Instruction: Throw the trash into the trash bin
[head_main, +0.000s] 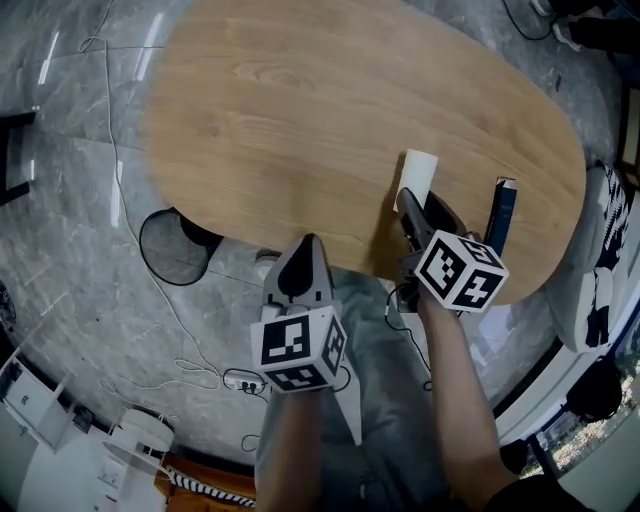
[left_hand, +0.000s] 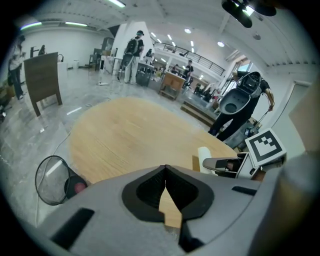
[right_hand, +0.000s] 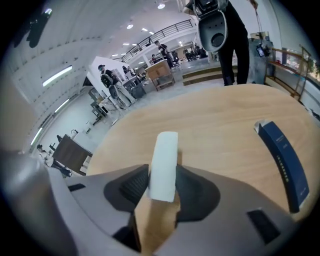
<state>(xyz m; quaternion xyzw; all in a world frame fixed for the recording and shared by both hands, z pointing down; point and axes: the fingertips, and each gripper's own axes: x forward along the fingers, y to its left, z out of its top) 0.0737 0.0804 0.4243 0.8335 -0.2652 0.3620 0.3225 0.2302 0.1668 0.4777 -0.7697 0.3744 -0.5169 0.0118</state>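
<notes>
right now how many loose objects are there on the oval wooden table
2. The white rectangular block is gripped between the right gripper's fingers; the dark blue flat box lies to its right. Nothing seems hidden.

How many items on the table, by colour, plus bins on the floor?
White trash piece: 1
Dark blue box: 1
Wire trash bin: 1
Total: 3

Open-plan office hall: desks (left_hand: 172, 82), ceiling strip lights (left_hand: 75, 23), marble floor (head_main: 80, 250).
</notes>
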